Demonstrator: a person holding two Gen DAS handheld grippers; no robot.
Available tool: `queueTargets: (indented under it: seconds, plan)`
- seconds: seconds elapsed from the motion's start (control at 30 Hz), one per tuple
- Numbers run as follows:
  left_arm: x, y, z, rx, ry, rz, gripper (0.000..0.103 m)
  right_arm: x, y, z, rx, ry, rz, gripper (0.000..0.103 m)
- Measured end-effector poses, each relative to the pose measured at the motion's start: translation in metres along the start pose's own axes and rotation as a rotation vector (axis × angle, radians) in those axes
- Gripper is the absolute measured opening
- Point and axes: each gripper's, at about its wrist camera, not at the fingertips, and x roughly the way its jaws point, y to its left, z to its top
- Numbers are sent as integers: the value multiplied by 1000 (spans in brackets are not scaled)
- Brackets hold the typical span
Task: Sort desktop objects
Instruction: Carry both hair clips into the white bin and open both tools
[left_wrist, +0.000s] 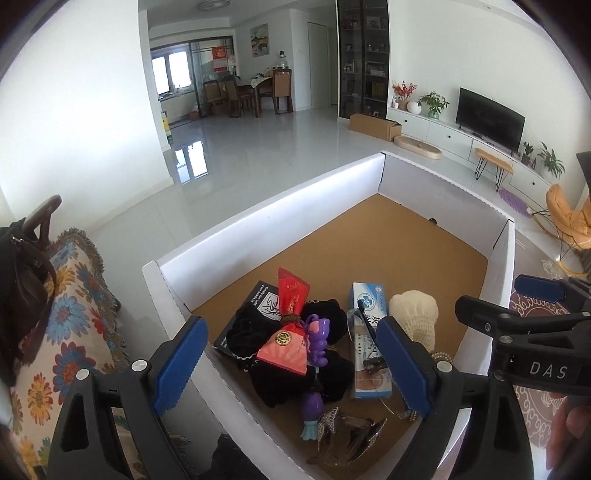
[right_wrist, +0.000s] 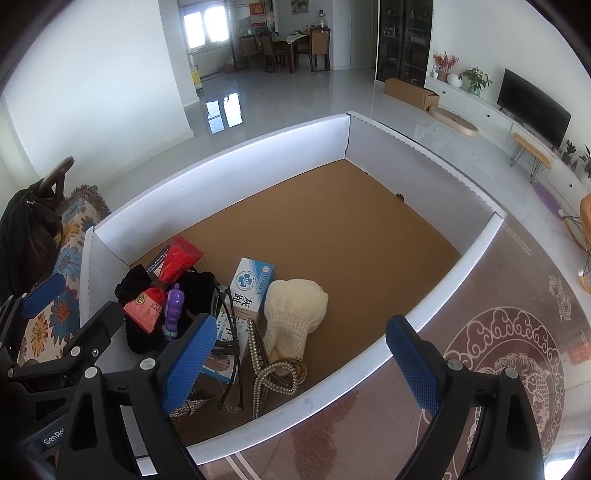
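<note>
A heap of small desktop items sits in the near left corner of a white-walled tray (right_wrist: 236, 155) with a cork-brown floor, the rest of that floor bare. Both hand-held tongs hover above it with fingers spread wide, gripping nothing: the left gripper (left_wrist: 291, 363) over the pile, the right gripper (right_wrist: 301, 360) over the tray's near wall. In the pile, a red sachet (left_wrist: 286, 332) tied at the neck and a purple plastic toy (left_wrist: 317, 339) lie on top of black velvety fabric (left_wrist: 332, 373), which partly covers a dark booklet (left_wrist: 255, 306). Just beside them a blue-and-white carton (right_wrist: 251, 286) carries a pair of dark-framed spectacles (right_wrist: 229, 332), with a cream knitted piece (right_wrist: 291, 314) touching a string of pearl beads (right_wrist: 273, 369) to its right. The sachet looks light and crinkly, best pinched at its tied waist; the knit and velvet appear soft and should take a grip anywhere. The beads would likely slither, and the thin spectacles seem the fragile piece, safest taken by the bridge
</note>
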Motion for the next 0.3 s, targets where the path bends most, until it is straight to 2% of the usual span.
queueTargets:
  seconds: [0.17,0.3]
  plan:
    - [2,2,1,-5,15,-11,93,0,0,-1,-1,0,-3,93]
    - [-4,4,0,-31,-17,-22,93,-1,-2,-1,2,0,-6,93]
